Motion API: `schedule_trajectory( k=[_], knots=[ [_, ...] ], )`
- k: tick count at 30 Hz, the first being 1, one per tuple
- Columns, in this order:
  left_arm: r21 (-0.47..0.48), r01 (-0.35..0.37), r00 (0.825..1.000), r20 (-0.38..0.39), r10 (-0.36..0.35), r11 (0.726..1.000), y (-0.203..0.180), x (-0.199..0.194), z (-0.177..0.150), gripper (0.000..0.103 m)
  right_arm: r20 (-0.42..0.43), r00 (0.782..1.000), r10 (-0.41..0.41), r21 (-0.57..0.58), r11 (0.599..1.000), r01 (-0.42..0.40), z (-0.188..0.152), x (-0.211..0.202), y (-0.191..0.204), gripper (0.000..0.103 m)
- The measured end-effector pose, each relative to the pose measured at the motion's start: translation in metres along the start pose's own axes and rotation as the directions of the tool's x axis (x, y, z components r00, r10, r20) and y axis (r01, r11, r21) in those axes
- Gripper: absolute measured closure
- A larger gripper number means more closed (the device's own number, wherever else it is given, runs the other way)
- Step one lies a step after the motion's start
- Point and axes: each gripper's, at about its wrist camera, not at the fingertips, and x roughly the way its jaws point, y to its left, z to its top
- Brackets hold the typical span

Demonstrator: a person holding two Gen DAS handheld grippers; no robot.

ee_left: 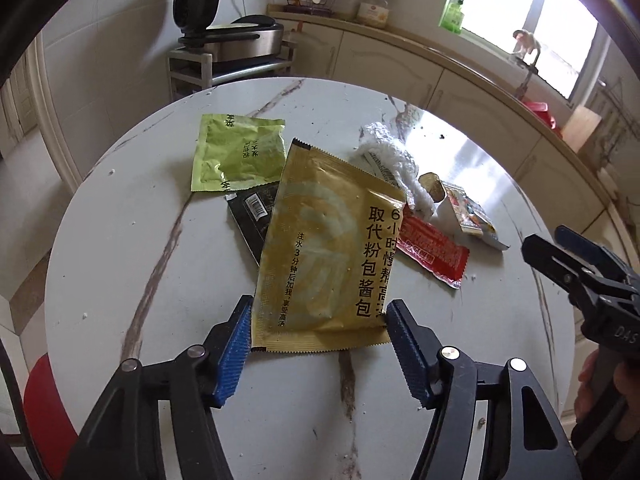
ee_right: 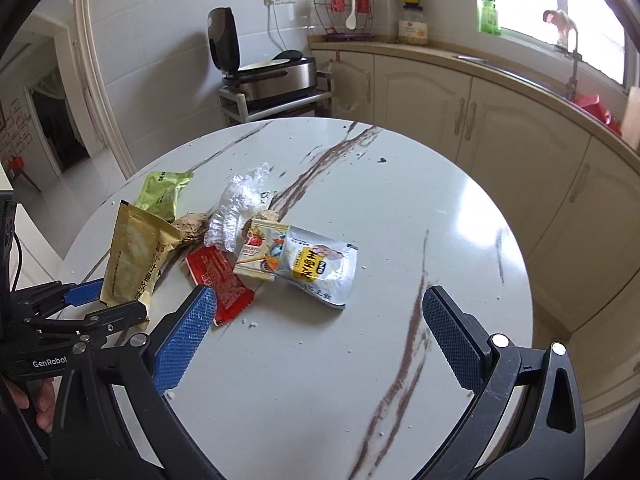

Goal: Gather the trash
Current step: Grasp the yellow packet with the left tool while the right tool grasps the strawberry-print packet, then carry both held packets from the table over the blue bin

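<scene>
A gold sachet (ee_left: 320,248) lies flat on the round marble table (ee_left: 120,240). My left gripper (ee_left: 318,320) straddles its near end, with a blue pad beside each side edge and the sachet unbent. Behind it lie a green sachet (ee_left: 236,152), a black sachet (ee_left: 252,212), a red sachet (ee_left: 432,248) and crumpled white plastic (ee_left: 392,160). My right gripper (ee_right: 318,300) is wide open over the table (ee_right: 400,220), just short of a silver pouch (ee_right: 320,268) and a snack wrapper (ee_right: 260,252). The red sachet (ee_right: 220,276) lies by its left finger. The left gripper (ee_right: 104,304) shows at the left edge.
An open electric cooker (ee_left: 240,36) stands on a rack behind the table. Cream cabinets and a counter (ee_right: 500,92) with a sink curve along the right. A red stool (ee_left: 44,400) sits low on the left. A hand (ee_right: 40,404) holds the left gripper's handle.
</scene>
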Motion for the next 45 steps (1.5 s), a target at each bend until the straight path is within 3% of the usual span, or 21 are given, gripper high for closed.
schedule_trajectory(
  k=[7, 11, 14, 18, 22, 24, 25, 36, 45],
  knots=[
    [-0.02, -0.027, 1.0, -0.011, 0.027, 0.999, -0.001, -0.001, 0.008, 0.028, -0.039, 0.999, 0.005, -0.011, 1.0, -0.006, 0.011, 0.023, 0.017, 0.0],
    [0.022, -0.03, 1.0, 0.009, 0.03, 0.999, -0.004, -0.001, 0.009, 0.045, -0.042, 0.999, 0.019, -0.036, 0.999, -0.021, 0.019, 0.032, 0.022, 0.0],
    [0.012, 0.015, 0.999, 0.029, -0.016, 1.0, 0.002, -0.007, 0.006, 0.058, -0.059, 0.998, 0.034, -0.047, 0.998, -0.037, 0.024, 0.045, 0.024, 0.002],
    [0.003, 0.029, 0.999, 0.034, -0.029, 1.0, 0.012, -0.018, -0.002, 0.062, -0.079, 0.996, 0.033, -0.057, 0.998, -0.037, 0.026, 0.058, 0.026, 0.033],
    [-0.015, 0.048, 0.998, 0.041, -0.047, 0.999, 0.021, -0.032, -0.01, 0.063, -0.097, 0.995, 0.019, -0.094, 0.995, -0.028, 0.023, 0.064, 0.034, 0.049],
    [-0.014, 0.057, 0.998, 0.04, -0.056, 0.998, 0.022, -0.039, -0.013, 0.063, -0.085, 0.995, 0.048, -0.086, 0.995, -0.055, 0.022, 0.058, 0.034, 0.073],
    [-0.016, 0.061, 0.997, 0.045, -0.06, 0.998, 0.022, -0.043, -0.015, 0.063, -0.078, 0.995, 0.064, -0.077, 0.995, -0.07, 0.022, 0.054, 0.033, 0.075],
    [-0.003, 0.117, 0.991, 0.07, -0.117, 0.993, 0.009, -0.081, -0.031, 0.064, 0.012, 0.987, 0.158, -0.025, 0.987, -0.158, 0.004, -0.012, 0.02, 0.075],
    [0.114, 0.157, 0.982, 0.086, -0.168, 0.981, -0.062, -0.112, -0.047, 0.064, 0.121, 0.98, 0.16, 0.056, 0.984, -0.168, -0.038, -0.091, -0.026, 0.075]
  ],
)
